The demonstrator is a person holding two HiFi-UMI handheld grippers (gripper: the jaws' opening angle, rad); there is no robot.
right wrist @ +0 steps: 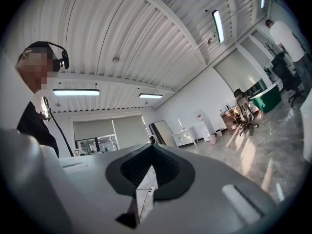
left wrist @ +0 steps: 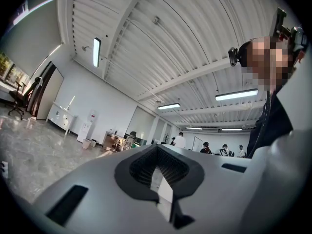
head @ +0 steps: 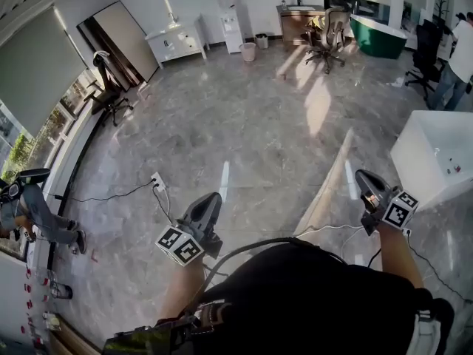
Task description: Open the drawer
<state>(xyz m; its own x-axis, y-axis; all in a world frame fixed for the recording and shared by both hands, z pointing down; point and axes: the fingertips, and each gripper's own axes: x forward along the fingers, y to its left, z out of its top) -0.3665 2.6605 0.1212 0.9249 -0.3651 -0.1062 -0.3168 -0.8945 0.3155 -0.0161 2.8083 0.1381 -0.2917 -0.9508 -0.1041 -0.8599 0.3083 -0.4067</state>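
Note:
My left gripper [head: 212,200] is held low in front of the body, out over the marble floor. In the left gripper view its jaws [left wrist: 157,147] meet at a point with nothing between them, aimed slightly up at the ceiling and the far wall. My right gripper [head: 363,177] is held the same way at the right, shut and empty [right wrist: 150,148]. A white cabinet [head: 411,156] stands just right of the right gripper, with a gap between them. Only its top and one plain side show. No drawer front can be made out on it.
A power strip [head: 157,181] with a cable lies on the floor ahead of the left gripper. Far back stand a white desk [head: 177,41], a water dispenser [head: 230,21], an office chair [head: 329,32] and a green tub-shaped piece [head: 378,37]. A person [head: 458,58] stands at the far right.

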